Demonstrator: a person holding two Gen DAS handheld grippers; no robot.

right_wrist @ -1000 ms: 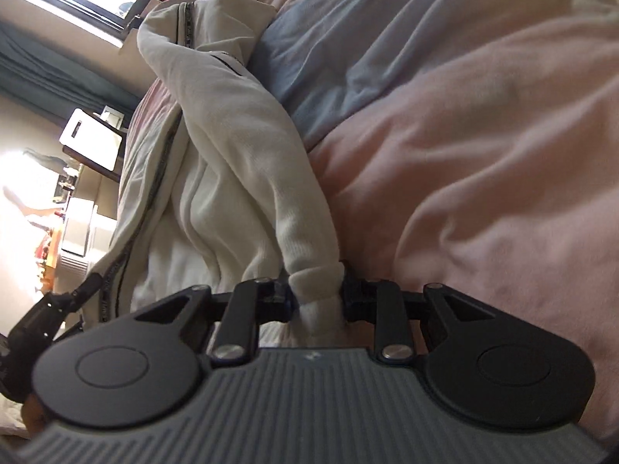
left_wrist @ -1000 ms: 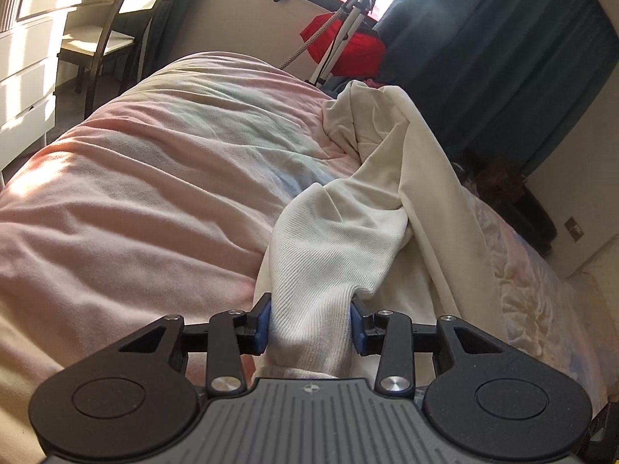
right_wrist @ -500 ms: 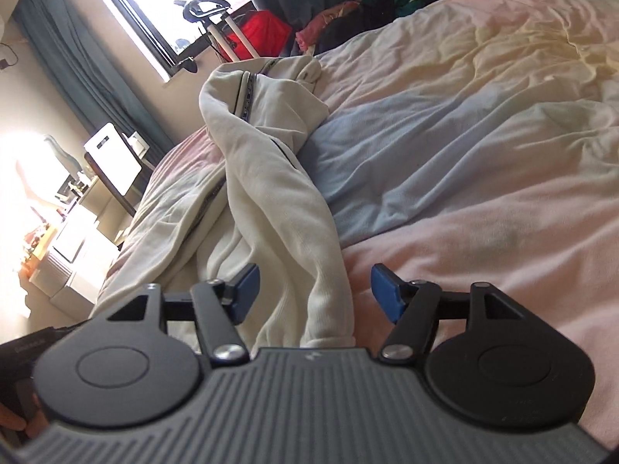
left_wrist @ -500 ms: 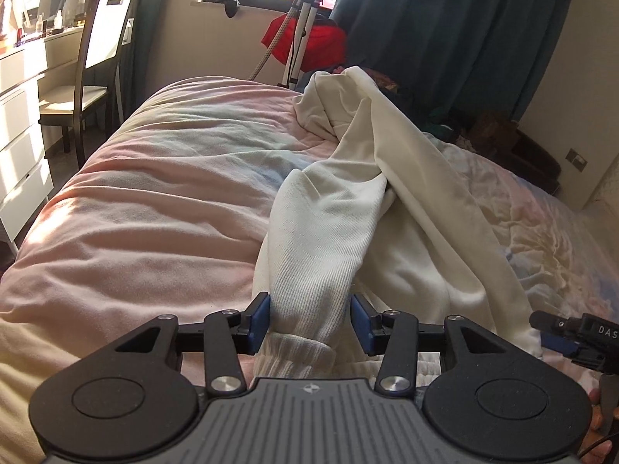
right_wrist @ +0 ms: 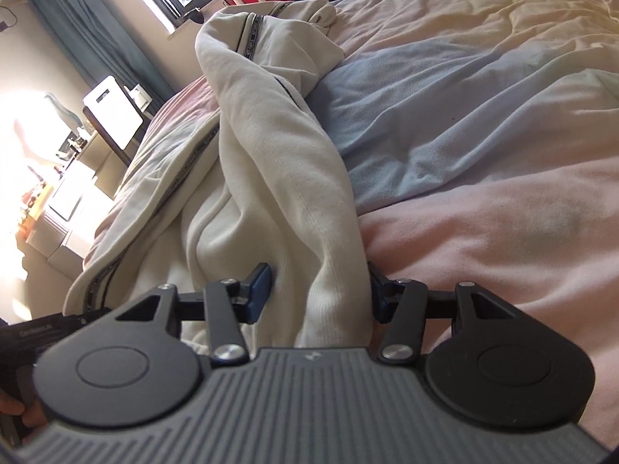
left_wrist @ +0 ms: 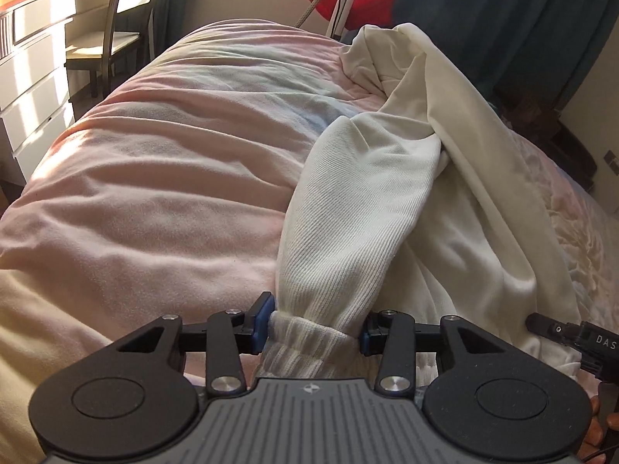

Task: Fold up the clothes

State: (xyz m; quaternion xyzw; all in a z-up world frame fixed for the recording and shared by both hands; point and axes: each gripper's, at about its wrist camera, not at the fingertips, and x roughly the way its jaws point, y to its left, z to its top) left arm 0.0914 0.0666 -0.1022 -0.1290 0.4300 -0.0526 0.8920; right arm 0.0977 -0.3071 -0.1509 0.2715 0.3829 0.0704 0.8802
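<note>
Cream sweatshirt (left_wrist: 445,178) lies rumpled on the bed (left_wrist: 162,178), no fold visible; folding remains. Left gripper (left_wrist: 314,326) is clamped on a sleeve cuff (left_wrist: 305,344). Right gripper (right_wrist: 321,292) stands apart, apparently straddling the other sleeve (right_wrist: 301,178).

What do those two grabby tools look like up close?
Both match. The left tool and right tool each have a grey ribbed body, two round black discs, black link arms with silver screws, and blue finger pads. A small logo marks each body.
</note>
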